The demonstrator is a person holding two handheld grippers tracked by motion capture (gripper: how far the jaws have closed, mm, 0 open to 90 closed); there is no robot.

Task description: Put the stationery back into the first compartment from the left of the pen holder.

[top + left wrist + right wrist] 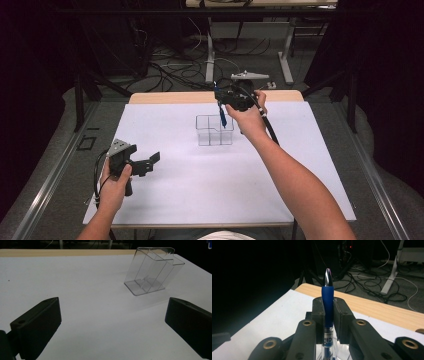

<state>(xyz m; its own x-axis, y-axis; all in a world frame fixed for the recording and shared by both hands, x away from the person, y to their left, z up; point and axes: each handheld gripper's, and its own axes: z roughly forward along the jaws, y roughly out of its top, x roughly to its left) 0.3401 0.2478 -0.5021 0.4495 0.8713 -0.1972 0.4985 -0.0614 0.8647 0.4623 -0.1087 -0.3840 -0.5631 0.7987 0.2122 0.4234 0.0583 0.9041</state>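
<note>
Pen (pixel 327 302) pinched between the right gripper's (pixel 223 107) jaws, held just over the clear divided holder (pixel 215 130) that stands toward the far edge of the white table (pixel 310 165), a little right of centre. From the high view the pen hangs over the holder's rear right compartment, though exactly which one I cannot tell. Best, I'd judge, to keep it upright, centre it inside the walls, and release low so the light holder doesn't tip. Near the front left corner the left gripper (pixel 150 161) hovers, jaws spread, holding nothing.
</note>
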